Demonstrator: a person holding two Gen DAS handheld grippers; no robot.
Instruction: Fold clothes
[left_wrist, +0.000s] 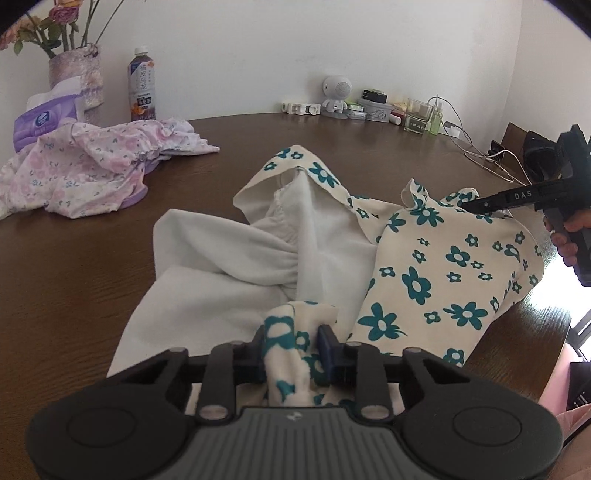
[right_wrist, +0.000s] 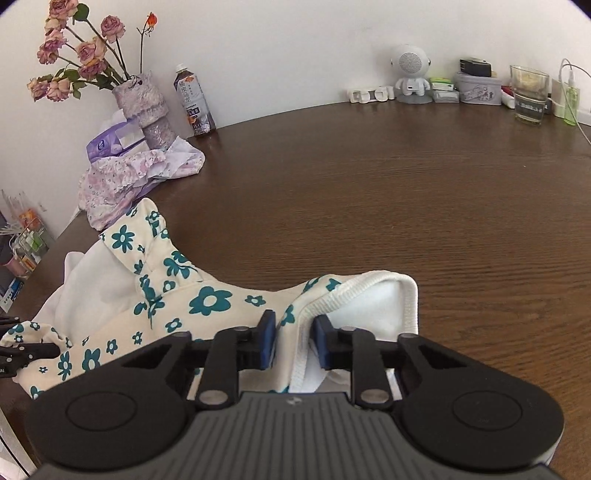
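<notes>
Closest in, left gripper (left_wrist: 291, 347): clenched on a bunched fold of the teal-flowered cream garment (left_wrist: 436, 266), cloth squeezed between both blue pads. Right gripper (right_wrist: 293, 341), likewise clamped, on the ribbed white hem of the same garment (right_wrist: 207, 302), edge standing up between the pads. Also visible from the left wrist view, far right, gripped by a hand (left_wrist: 570, 240), tip at the garment's far edge.

Just beyond, garment itself: sprawled on the brown wooden table (right_wrist: 406, 184) near the front edge, partly inside out, white lining up on one half, printed side up on the other, one sleeve or corner flopped toward the middle of the table. No neat fold anywhere; crumpled, twisted at the centre. By the look of it, barely begun: needs spreading flat and turning right side out before any real fold.

Further back to the left, pink floral garment (left_wrist: 92, 170), a loose heap, untouched and unfolded, still to do.

Behind that, purple tissue pack (left_wrist: 40, 122), logo too blurred to read; vase of dried roses (right_wrist: 144, 103); drink bottle (left_wrist: 142, 88) with East Asian characters on the label, not legible.

Along the far wall, small white robot-shaped speaker (right_wrist: 412, 74), tin, glass (right_wrist: 528, 94) with unreadable print, green spray bottle, cables.

Only clear writing: "DAS" on the right gripper's finger.
</notes>
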